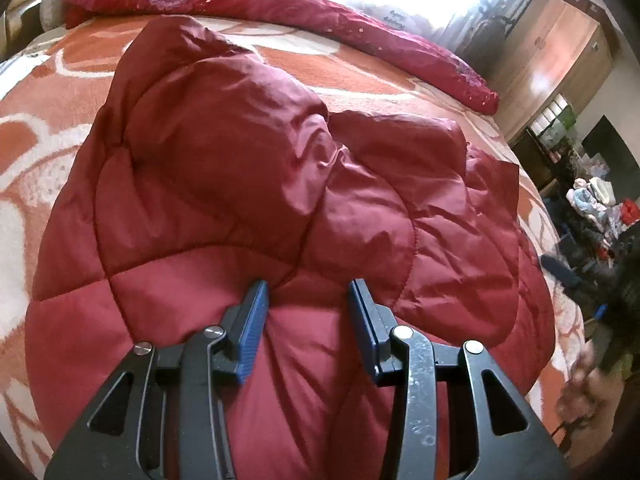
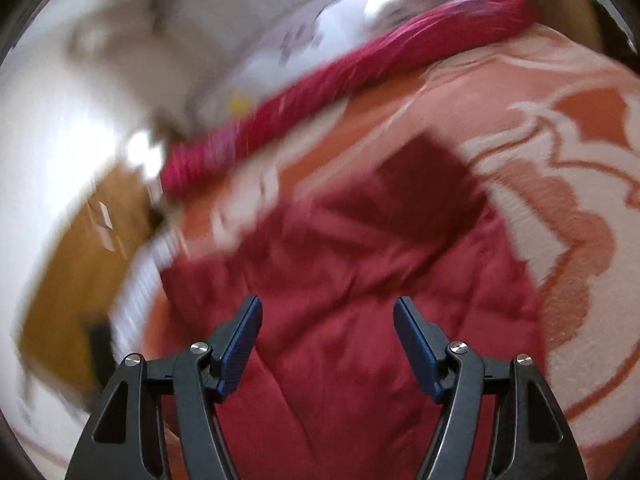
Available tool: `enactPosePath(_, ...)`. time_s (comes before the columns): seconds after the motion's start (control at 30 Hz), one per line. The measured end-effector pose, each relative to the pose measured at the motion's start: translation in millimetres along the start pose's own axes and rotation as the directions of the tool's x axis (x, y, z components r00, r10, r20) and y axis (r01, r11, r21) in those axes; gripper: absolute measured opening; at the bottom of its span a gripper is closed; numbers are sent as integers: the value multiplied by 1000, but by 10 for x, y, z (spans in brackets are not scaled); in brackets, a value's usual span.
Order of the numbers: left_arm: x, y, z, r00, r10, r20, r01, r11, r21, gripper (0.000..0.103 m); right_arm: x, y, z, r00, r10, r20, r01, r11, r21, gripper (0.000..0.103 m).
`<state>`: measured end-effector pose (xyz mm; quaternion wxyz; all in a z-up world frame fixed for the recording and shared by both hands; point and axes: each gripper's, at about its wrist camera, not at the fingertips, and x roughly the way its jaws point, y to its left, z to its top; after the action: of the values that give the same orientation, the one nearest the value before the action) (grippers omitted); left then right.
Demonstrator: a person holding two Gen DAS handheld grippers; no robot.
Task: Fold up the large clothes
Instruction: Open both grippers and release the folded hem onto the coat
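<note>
Quilted jacket (image 1: 256, 184) beneath left hand-held gripper (image 1: 308, 292); jaws parted

A home bedroom: a blanket-covered bed (image 1: 48, 92) beside a wooden wardrobe (image 1: 560, 52).

My left gripper (image 1: 308, 286) sits with its jaws apart over the near part of the red quilted jacket (image 1: 280, 184), which lies folded on the orange-and-white blanket (image 1: 52, 128). A crimson quilt (image 1: 280, 4) lines the bed's far edge.

Left claw (image 1: 308, 286) parted, right claw (image 2: 328, 304) wider
</note>
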<state>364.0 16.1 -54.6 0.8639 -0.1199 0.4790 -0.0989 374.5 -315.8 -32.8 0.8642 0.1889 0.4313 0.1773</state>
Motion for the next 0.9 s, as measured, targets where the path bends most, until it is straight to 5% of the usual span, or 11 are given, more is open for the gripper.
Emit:
enactPosePath(0.07,21,-6,19,1000,0,-4,1,1000,10,40,308,110,-113,991,-111,-81,104,991,-90,70)
enactPosePath(0.2,86,52,78,999,-25,-20,25,1000,2,40,577,61,-138,978,-185,-97,174,978,-114,73)
enactPosePath(0.6,149,176,114,999,-21,-35,20,999,-25,39,848,-79,7,972,-205,-116,200,978,-53,76)
enactPosePath(0.9,-439,264,-107,997,-74,19,75,996,-57,41,819,-109,12,976,-187,-114,183,982,-45,77)
